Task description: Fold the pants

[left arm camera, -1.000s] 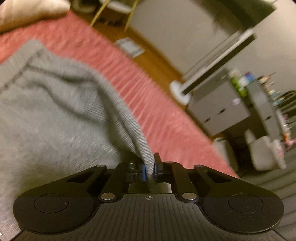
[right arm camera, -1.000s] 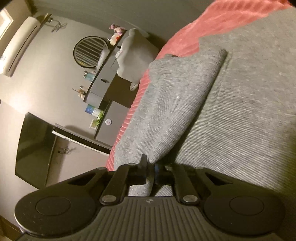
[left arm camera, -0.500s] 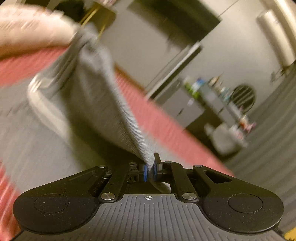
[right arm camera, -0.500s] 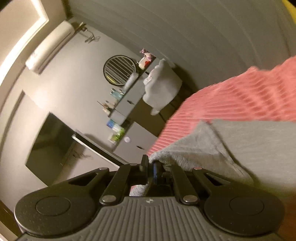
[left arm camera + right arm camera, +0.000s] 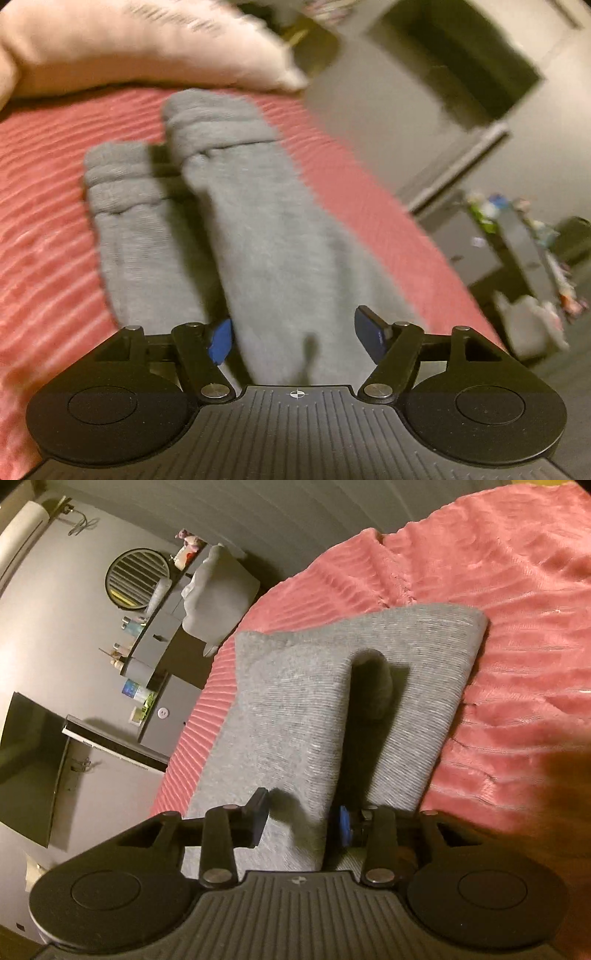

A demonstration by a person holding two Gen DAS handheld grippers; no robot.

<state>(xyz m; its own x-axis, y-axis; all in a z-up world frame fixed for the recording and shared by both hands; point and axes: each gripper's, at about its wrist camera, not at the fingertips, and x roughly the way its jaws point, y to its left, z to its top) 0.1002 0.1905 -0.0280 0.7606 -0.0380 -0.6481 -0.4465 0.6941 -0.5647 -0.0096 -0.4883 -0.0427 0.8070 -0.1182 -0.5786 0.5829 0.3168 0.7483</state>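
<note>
Left gripper (image 5: 297,334): jaws opening, grey pants (image 5: 258,236) between pads, no contact. Pants lie doubled on pink ribbed bedspread (image 5: 40,206). Right gripper (image 5: 303,819): jaws opening, pants fold (image 5: 295,716) between them, contact unclear.

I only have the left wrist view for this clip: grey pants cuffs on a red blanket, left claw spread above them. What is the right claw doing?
Observer: The right claw is at the other end of the pants. Its jaws are opening, with a grey fold between them; the pads look clear of it.
Operator: Is that end folded neatly?
Observer: The folded edge lies fairly straight on the red blanket, but the layers gape, leaving a dark tunnel down the middle.
</note>
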